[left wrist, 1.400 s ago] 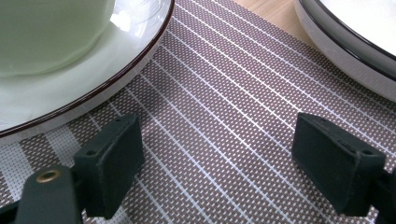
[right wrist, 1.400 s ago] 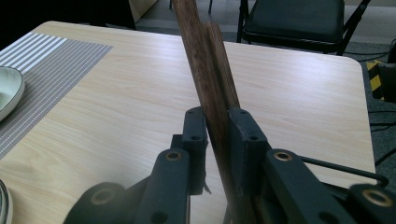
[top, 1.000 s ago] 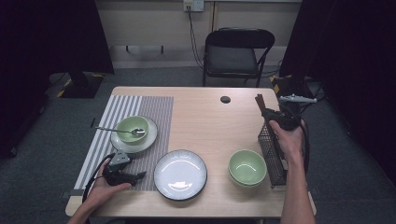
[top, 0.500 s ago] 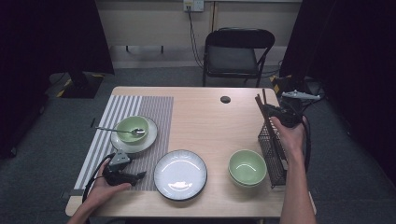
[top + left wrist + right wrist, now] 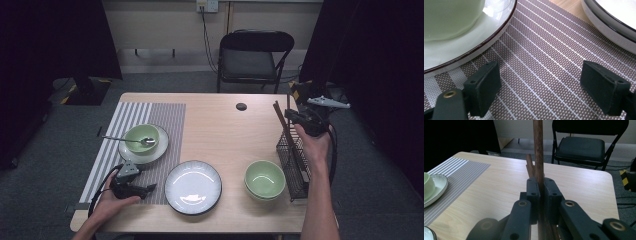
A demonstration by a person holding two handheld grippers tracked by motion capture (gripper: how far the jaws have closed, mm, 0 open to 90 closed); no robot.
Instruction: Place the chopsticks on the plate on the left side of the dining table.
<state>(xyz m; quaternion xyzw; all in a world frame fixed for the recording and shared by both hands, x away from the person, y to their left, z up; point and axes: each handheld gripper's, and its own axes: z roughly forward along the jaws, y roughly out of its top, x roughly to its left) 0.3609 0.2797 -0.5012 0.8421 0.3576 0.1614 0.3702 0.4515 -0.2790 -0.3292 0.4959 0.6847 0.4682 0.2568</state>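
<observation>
Right gripper point(image 5: 539, 192) fingers just closed onto wooden chopstick point(image 5: 538, 150), left gripper point(image 5: 541, 87) fingers wide open, empty

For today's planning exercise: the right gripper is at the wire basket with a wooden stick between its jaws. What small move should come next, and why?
Probably lift straight up. The right gripper has just been closing and its jaws now pinch an upright wooden chopstick, whose lower end seems to sit inside the wire basket beside other sticks. A vertical pull should free it without snagging the mesh.

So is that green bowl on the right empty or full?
Empty. The high view looks straight into the pale green round bowl beside the black wire basket, and only its smooth bare inside shows.
</observation>
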